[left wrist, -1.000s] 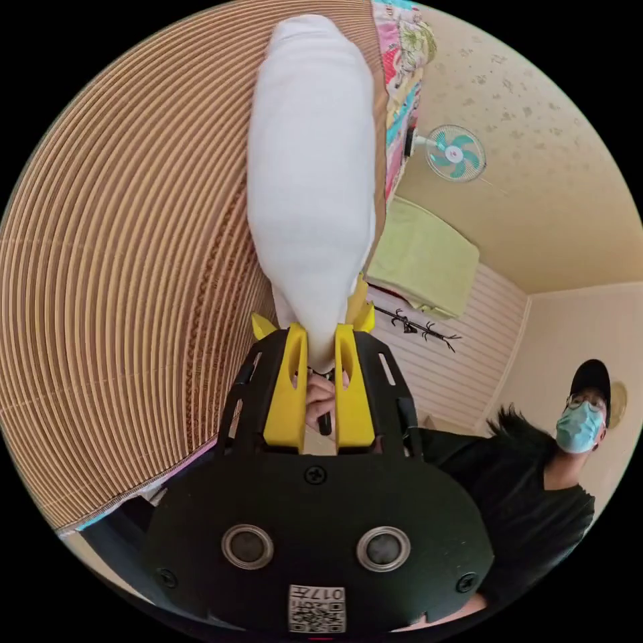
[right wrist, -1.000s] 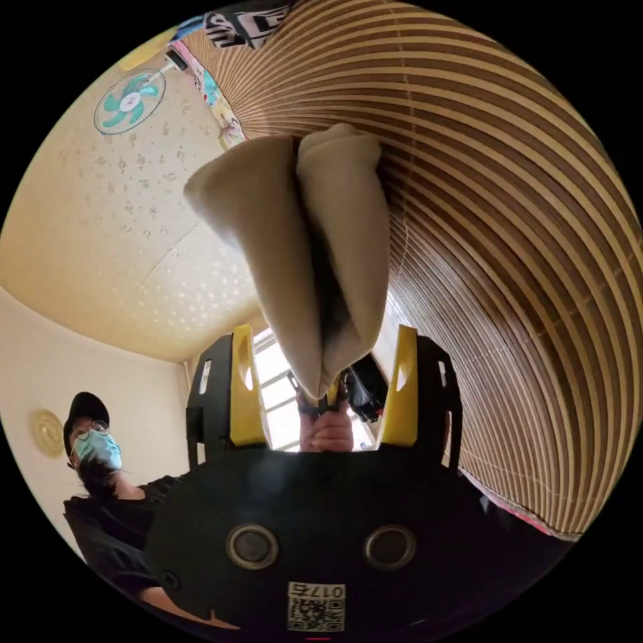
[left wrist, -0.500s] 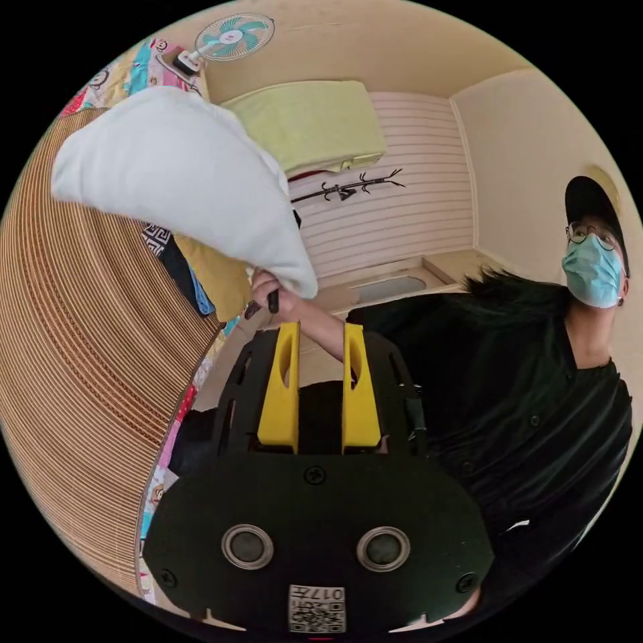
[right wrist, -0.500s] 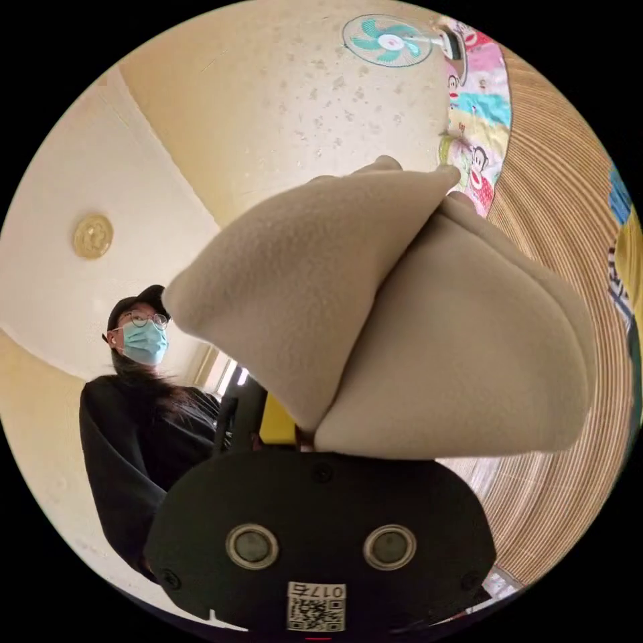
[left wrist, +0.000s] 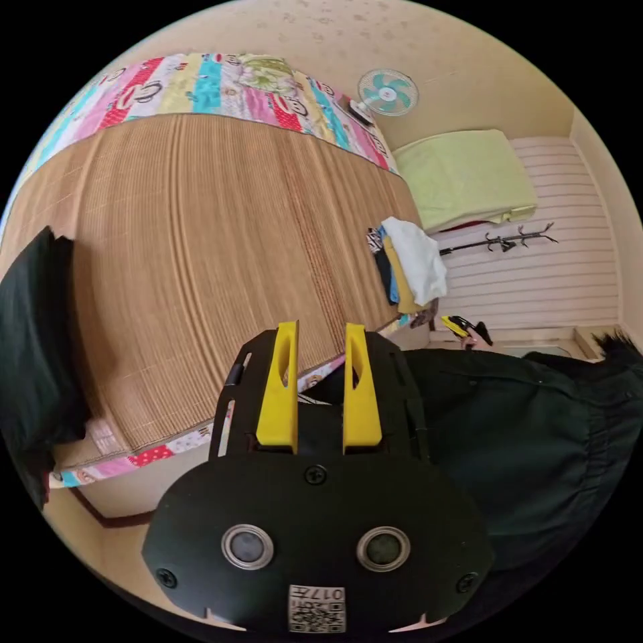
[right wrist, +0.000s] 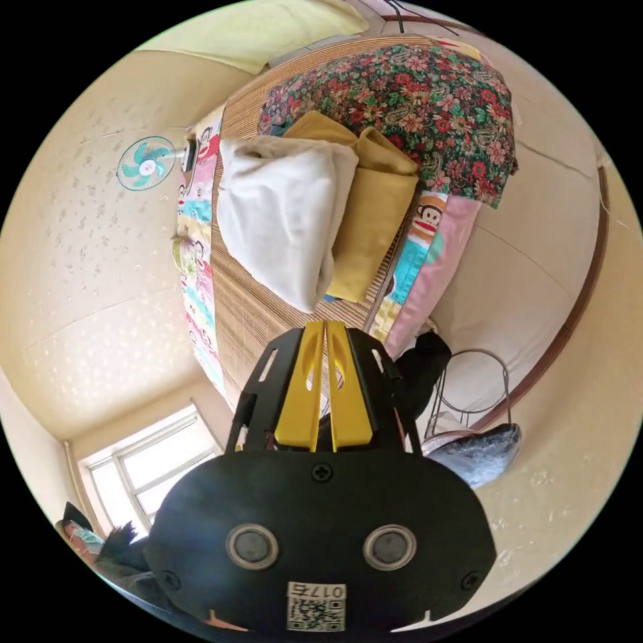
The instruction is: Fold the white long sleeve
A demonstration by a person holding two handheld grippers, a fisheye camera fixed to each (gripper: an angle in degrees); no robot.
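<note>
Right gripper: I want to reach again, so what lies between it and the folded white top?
In the right gripper view, bare woven mat separates the right gripper from the white top.

folded long sleeve (right wrist: pixel 278 218) lies atop a clothes stack (right wrist: pixel 372 214) on the mat (left wrist: pixel 201 254).

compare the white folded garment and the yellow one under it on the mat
The white folded garment lies on top; the yellow garment sits beneath it, sticking out on one side. The white one looks puffy and rounded, while the yellow one lies flatter with a crisper edge. Both are folded and stacked on the woven mat, free of either gripper.
</note>
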